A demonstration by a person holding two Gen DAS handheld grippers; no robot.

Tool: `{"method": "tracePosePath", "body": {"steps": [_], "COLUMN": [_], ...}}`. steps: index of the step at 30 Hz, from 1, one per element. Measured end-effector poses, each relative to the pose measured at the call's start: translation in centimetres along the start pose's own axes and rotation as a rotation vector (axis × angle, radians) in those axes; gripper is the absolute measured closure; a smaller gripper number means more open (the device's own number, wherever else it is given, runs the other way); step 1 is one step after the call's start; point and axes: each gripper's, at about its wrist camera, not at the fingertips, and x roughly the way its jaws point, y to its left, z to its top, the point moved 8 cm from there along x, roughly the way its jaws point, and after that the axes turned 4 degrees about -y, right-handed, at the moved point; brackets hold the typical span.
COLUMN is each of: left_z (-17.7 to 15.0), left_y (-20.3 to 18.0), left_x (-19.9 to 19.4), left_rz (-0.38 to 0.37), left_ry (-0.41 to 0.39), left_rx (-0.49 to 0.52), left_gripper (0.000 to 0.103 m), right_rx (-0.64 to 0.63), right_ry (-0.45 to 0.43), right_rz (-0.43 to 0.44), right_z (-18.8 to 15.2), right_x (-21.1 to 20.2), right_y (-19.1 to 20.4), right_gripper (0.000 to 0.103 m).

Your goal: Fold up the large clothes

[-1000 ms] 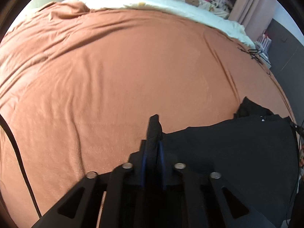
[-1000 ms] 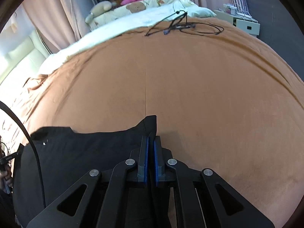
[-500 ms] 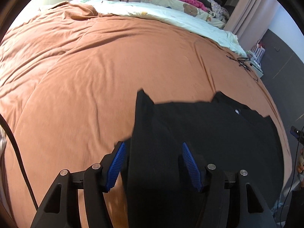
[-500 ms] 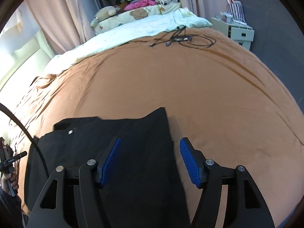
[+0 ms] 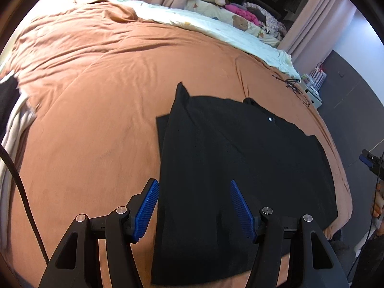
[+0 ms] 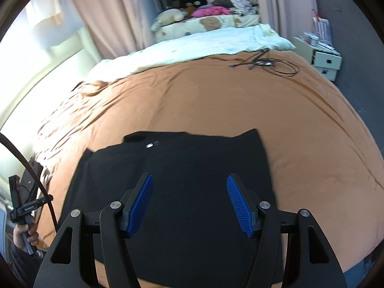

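Left gripper [image 5: 194, 206] is hanging above the near end of the black garment [image 5: 240, 168], its blue-padded fingers [image 5: 146, 208] spread wide with nothing between them. Right gripper [image 6: 189, 204] is doing the same over the opposite side of the garment [image 6: 182, 192], its ribbed blue pads [image 6: 240, 206] wide apart and holding nothing. The garment is lying spread flat on the orange-brown bedspread [image 5: 91, 120], close to the bed's near edge and well apart from the pale cream sheet [image 5: 216, 26] at the far side. In the left wrist view its long axis is running from the near edge away toward the far side of the bed, the far end finishing in a raised pointed corner [image 5: 180, 88] on the left and a small collar-like bump with a pale dot, perhaps a button or tag [image 5: 270, 119], further right. A folded layer is showing along the left side as a long strip lying on top of a wider layer beneath. In the right wrist view the same pale dot [image 6: 150, 145] is sitting near the far left edge, and the far right corner [image 6: 254, 133] is lying sharp and flat. A tangle of black cables [image 6: 266, 63] is resting on the bedspread [image 6: 240, 100] far beyond the garment, near the cream sheet [image 6: 192, 48]. Plush toys and pink fabric [image 6: 208, 12] are piled beyond that.
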Motion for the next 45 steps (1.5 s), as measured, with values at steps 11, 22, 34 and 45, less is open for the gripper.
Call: {"method": "tracePosePath", "body": {"steps": [11, 22, 34, 45], "left_z": [-7.1, -10.9, -11.5, -11.3], "left_y": [1.6, 3.8, 4.3, 5.0], "left_x": [-2.4, -1.4, 0.2, 0.4], "left_rz": [-0.005, -0.055, -0.09, -0.058], "left_ry": [0.027, 0.083, 0.066, 0.031], "left_rx": [-0.066, -0.223, -0.346, -0.489], "left_gripper": [0.04, 0.04, 0.04, 0.041], "right_rx": [-0.065, -0.086, -0.109, -0.04], "right_ry": [0.132, 0.299, 0.399, 0.393], "right_rz": [0.106, 0.133, 0.112, 0.113], "right_z": [-7.7, -13.3, -10.5, -3.6], "right_x": [2.4, 7.5, 14.2, 22.0], "right_y": [4.5, 3.4, -0.1, -4.1], "right_gripper": [0.041, 0.063, 0.077, 0.08]}}
